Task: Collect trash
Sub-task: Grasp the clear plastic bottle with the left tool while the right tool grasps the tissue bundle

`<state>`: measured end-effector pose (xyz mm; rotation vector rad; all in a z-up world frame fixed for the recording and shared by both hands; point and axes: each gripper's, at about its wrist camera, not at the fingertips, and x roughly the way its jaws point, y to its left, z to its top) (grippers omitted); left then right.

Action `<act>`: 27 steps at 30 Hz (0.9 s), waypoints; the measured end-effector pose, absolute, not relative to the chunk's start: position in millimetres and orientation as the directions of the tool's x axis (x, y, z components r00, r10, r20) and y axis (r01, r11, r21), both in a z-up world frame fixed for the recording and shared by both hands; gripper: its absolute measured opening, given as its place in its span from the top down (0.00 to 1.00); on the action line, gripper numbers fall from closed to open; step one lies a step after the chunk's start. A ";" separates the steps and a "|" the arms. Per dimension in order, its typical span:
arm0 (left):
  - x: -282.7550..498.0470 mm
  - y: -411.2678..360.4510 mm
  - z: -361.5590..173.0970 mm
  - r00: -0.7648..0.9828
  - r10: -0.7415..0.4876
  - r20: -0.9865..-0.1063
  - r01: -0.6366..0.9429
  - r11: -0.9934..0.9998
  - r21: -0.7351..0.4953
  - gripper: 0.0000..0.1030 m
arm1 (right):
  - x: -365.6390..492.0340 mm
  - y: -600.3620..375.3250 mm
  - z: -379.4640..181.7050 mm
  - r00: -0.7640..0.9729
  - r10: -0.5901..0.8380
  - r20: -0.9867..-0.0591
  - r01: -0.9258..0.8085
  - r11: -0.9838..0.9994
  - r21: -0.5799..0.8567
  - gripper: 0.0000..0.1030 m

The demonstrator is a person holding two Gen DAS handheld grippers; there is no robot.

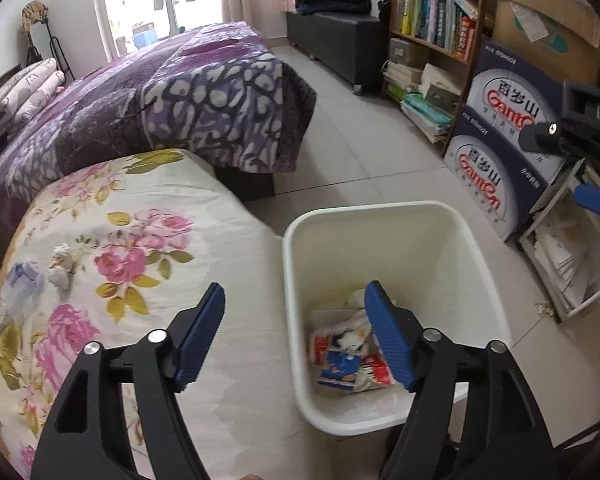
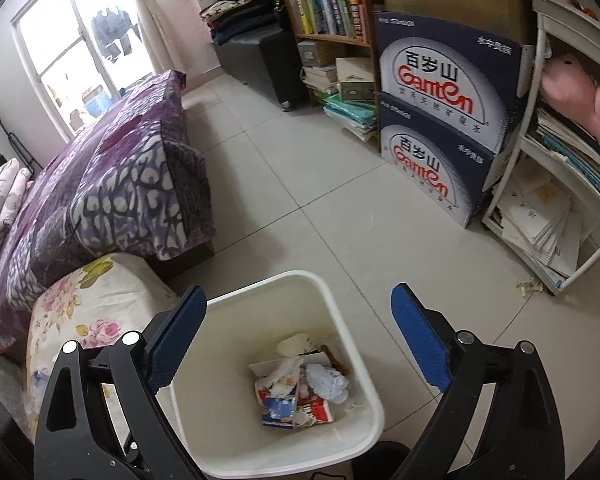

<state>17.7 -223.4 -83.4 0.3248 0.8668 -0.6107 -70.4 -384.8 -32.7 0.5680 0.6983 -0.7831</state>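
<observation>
White bin holds wrappers; two crumpled tissues remain on the bedspread; both tongs gape empty.

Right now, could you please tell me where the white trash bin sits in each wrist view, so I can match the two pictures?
Left wrist view: the white trash bin sits lower centre-right, beside the floral cushion.
Right wrist view: the bin sits bottom centre, between the open tongs.
Shared landmark: the stacked blue Ganten boxes by the bookshelf.
</observation>
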 end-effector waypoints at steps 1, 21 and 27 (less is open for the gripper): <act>20.2 -219.1 -84.4 0.495 -0.355 -0.793 0.613 0.789 0.029 0.28 | -68.4 -382.5 -32.6 0.515 -0.432 -0.741 0.783 0.588 0.201 0.13; 107.3 -66.1 -104.0 0.520 -0.061 -0.852 0.377 0.911 0.165 0.20 | 22.6 -284.1 -57.2 0.547 -0.248 -0.800 0.645 0.734 0.213 0.09; 136.7 -5.8 -114.7 0.568 0.098 -0.817 0.364 0.861 0.356 0.20 | 63.7 -240.7 -73.4 0.550 -0.166 -0.819 0.535 0.823 0.192 0.08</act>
